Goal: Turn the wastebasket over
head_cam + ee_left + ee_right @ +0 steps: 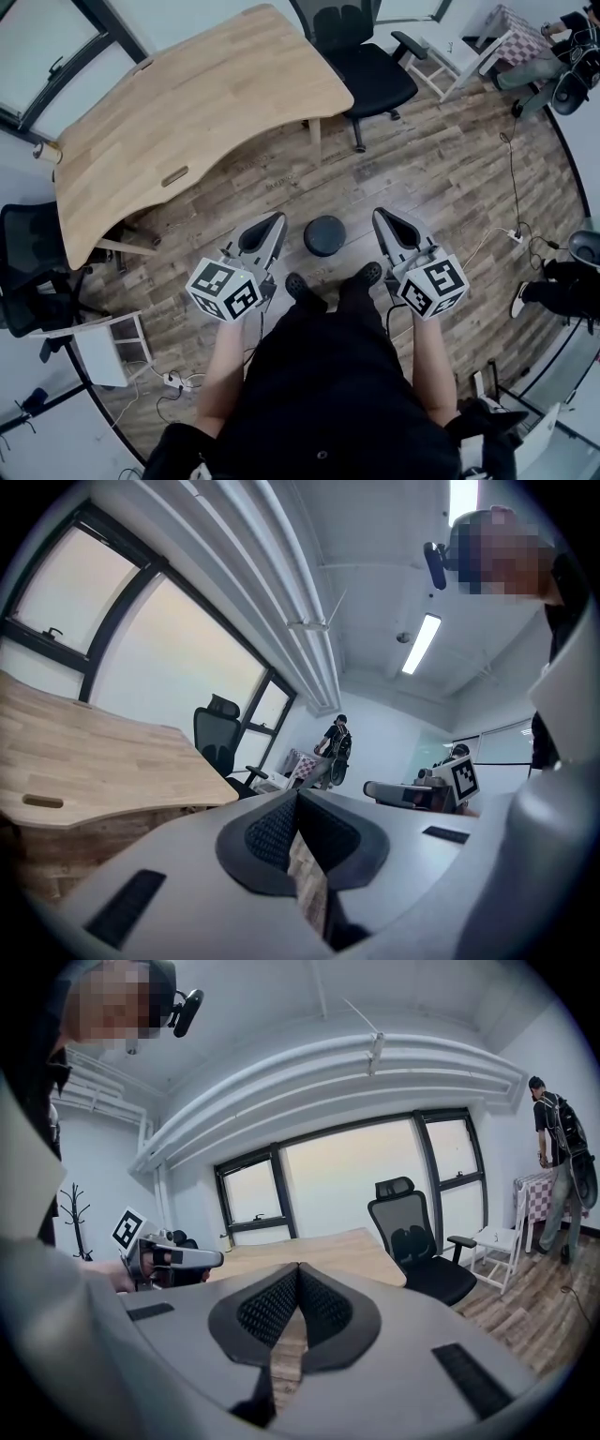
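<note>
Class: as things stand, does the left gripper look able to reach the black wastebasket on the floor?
Probably yes: nothing stands between left gripper and wastebasket, though its jaws are shut.

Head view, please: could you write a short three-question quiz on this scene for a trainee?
1. True or false: the left gripper grips the wastebasket.
2. In the head view, the wastebasket stands: A) on the floor, between the two grippers; B) on the wooden table; C) on the office chair.
3. Fill in: the jaws of the right gripper are ____.
Key: 1 false, its jaws are shut on nothing; 2 A; 3 shut.
</note>
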